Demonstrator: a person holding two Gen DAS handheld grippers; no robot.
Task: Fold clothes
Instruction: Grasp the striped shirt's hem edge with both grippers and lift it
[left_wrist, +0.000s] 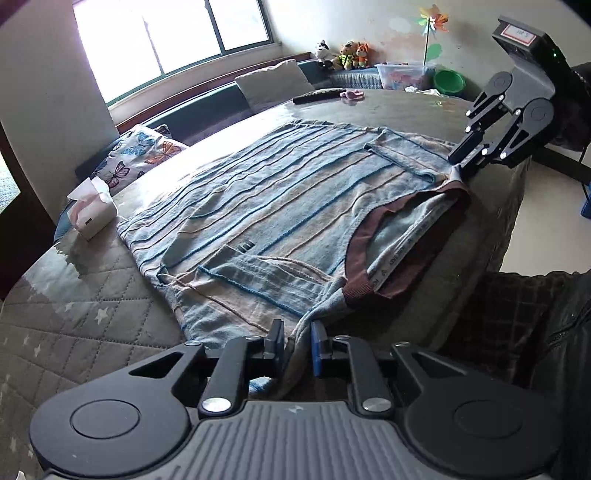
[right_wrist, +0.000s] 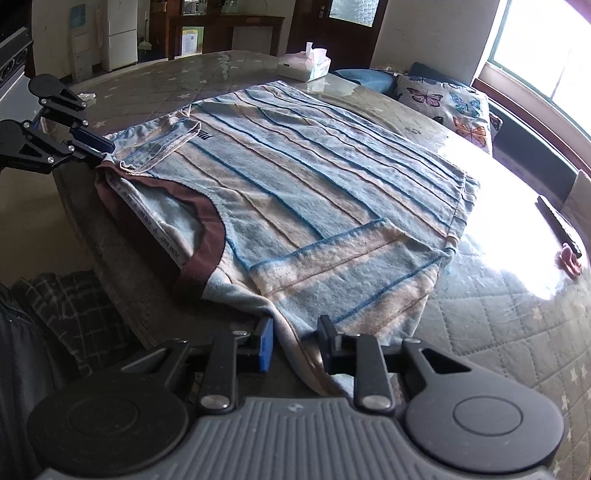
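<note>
A blue-and-beige striped shirt (left_wrist: 258, 206) with a brown collar (left_wrist: 373, 236) lies flat on the quilted table (left_wrist: 92, 295), sleeves folded inward, collar at the table's edge.

Shirt flat on table, a gripper at each shoulder corner.

Left wrist view: shirt (left_wrist: 266, 214) fills centre of frame on the table (left_wrist: 92, 295), collar toward lower right, hem toward upper left. Left gripper (left_wrist: 297, 341) at bottom centre, jaws on the shirt's near shoulder edge. Right gripper (left_wrist: 466, 159) at upper right, on the far shoulder corner at table edge. Tissue box (left_wrist: 92, 210) on table at left, just beside the hem corner. Pillows (left_wrist: 140, 151) behind table, left & upper centre; window (left_wrist: 166, 33) above them. Plush toys (left_wrist: 343, 53) + storage bin (left_wrist: 402, 75) at top, right of centre, behind table. Right wrist view: shirt mid-frame, tissue box top centre behind it, pillow upper right.
</note>
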